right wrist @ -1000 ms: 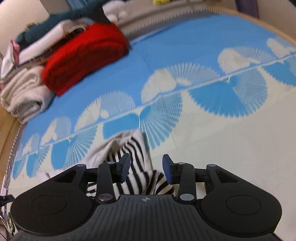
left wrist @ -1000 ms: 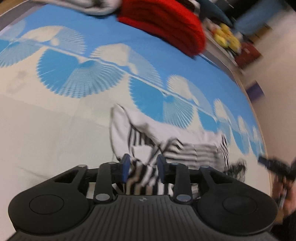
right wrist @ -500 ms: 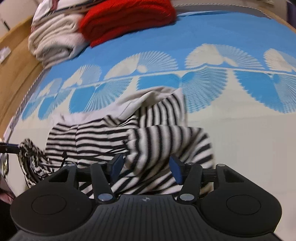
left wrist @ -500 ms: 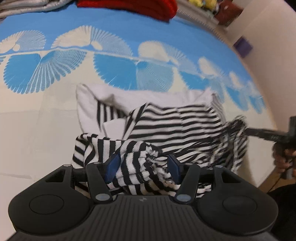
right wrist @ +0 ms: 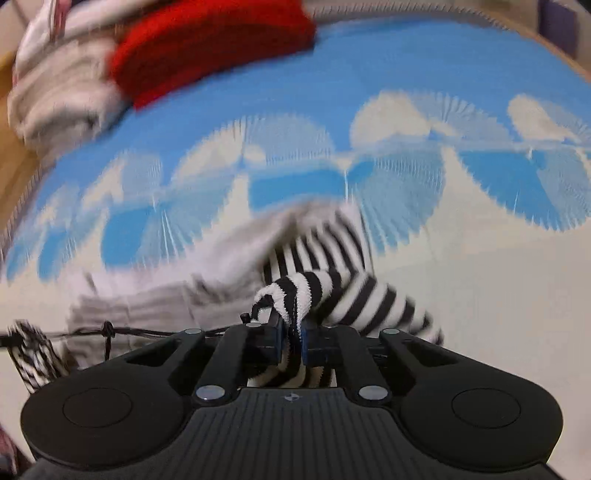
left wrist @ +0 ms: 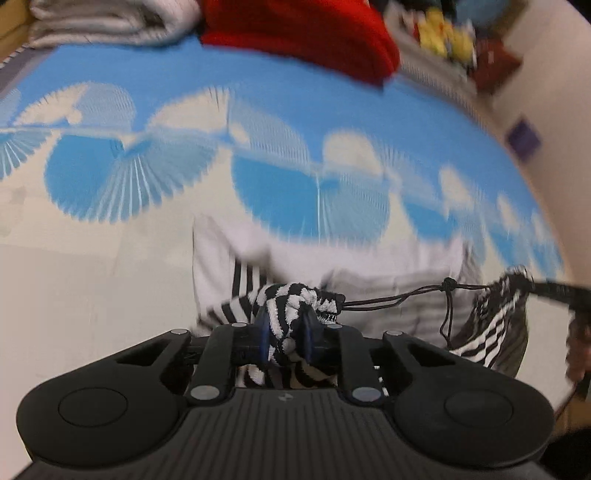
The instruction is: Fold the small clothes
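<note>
A small black-and-white striped garment (left wrist: 369, 295) lies on a blue and cream fan-patterned bedspread (left wrist: 258, 110). My left gripper (left wrist: 284, 325) is shut on a bunched striped end of it (left wrist: 288, 299). A thin black drawstring (left wrist: 399, 297) runs from there to the right, where my right gripper (left wrist: 554, 286) holds the other striped end. In the right wrist view my right gripper (right wrist: 292, 330) is shut on a striped fold (right wrist: 295, 291), with the garment (right wrist: 332, 258) trailing ahead and the drawstring (right wrist: 107, 330) going left to the other end.
A folded red knit (left wrist: 303, 33) and a stack of folded pale clothes (left wrist: 103, 22) lie at the far side of the bed; both show in the right wrist view, red knit (right wrist: 207, 48) and pale stack (right wrist: 62, 92). A wall stands right (left wrist: 554, 74).
Both grippers were open around striped cloth half a second ago; now both have shut on it and lifted it. The views are blurred by motion.
</note>
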The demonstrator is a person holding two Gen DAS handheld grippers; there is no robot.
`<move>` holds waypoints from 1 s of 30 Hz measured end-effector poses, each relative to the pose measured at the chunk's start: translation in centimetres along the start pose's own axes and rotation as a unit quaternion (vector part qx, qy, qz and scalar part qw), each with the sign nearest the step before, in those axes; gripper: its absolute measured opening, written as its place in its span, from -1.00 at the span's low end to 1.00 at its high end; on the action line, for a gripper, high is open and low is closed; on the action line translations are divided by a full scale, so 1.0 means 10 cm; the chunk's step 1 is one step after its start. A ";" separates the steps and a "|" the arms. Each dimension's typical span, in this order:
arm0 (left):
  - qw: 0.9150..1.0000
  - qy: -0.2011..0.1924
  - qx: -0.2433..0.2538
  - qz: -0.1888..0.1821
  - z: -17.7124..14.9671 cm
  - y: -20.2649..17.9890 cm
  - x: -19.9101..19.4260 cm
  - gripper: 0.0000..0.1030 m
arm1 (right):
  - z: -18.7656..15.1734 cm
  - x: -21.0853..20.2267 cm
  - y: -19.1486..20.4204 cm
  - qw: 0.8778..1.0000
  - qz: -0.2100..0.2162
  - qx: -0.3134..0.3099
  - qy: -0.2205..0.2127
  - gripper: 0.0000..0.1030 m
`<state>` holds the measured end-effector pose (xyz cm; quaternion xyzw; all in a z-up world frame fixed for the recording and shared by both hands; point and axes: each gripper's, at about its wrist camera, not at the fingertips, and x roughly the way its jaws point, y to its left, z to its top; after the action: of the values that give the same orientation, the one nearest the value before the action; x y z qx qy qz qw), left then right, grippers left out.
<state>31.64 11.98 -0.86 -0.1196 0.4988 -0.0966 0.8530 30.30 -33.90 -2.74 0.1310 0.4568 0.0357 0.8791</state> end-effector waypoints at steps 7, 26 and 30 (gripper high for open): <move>0.991 -0.087 -0.098 0.005 0.37 0.06 0.07 -0.64 | 0.36 -0.28 0.03 0.986 0.033 0.055 -0.153 -0.85; 0.979 -0.049 -0.194 -0.042 0.73 0.47 0.53 0.03 | 0.71 0.58 -0.28 0.992 0.021 0.117 -0.048 -0.12; 0.993 0.040 -0.101 -0.053 0.60 0.14 0.75 0.18 | 0.64 0.51 -0.10 0.996 0.058 0.061 -0.033 -0.05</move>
<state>40.57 11.83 -4.61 -0.2271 0.5330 -0.0954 0.8095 38.36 -35.22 -3.52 0.2112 0.4207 0.0545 0.8806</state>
